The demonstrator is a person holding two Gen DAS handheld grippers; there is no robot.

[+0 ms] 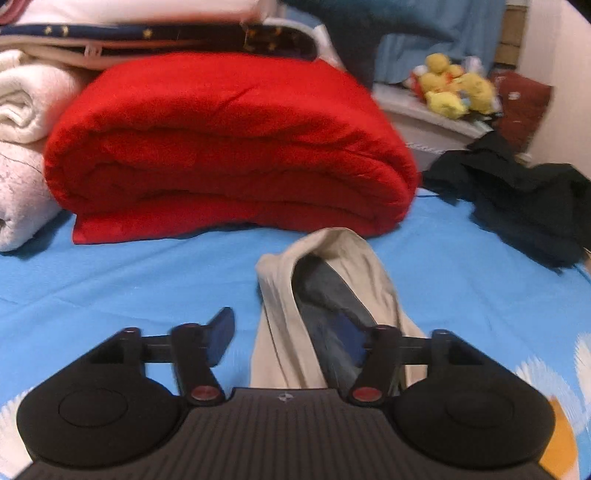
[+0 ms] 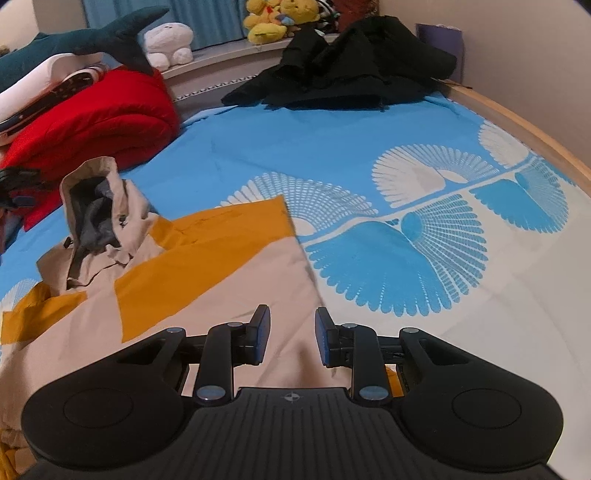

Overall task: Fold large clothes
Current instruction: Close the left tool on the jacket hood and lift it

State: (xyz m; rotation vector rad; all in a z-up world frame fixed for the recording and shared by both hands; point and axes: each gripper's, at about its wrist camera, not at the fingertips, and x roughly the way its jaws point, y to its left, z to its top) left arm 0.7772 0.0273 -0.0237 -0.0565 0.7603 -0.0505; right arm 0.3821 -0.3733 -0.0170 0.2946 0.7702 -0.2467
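A beige and mustard hooded jacket (image 2: 207, 280) lies spread on the blue bed sheet (image 2: 332, 147). Its hood (image 2: 96, 206), lined in grey, stands up at the left. In the left wrist view the hood (image 1: 332, 295) rises between the fingers of my left gripper (image 1: 291, 332); the jaws are wide open, the right finger hidden inside the hood. My right gripper (image 2: 291, 336) hovers just above the jacket's beige body near its right edge, jaws open and empty.
A folded red quilt (image 1: 229, 147) with white blankets (image 1: 22, 147) lies just beyond the hood. A black garment pile (image 2: 351, 66) sits at the far side of the bed. Plush toys (image 2: 280, 18) line a ledge. A wooden bed edge (image 2: 535, 136) runs along the right.
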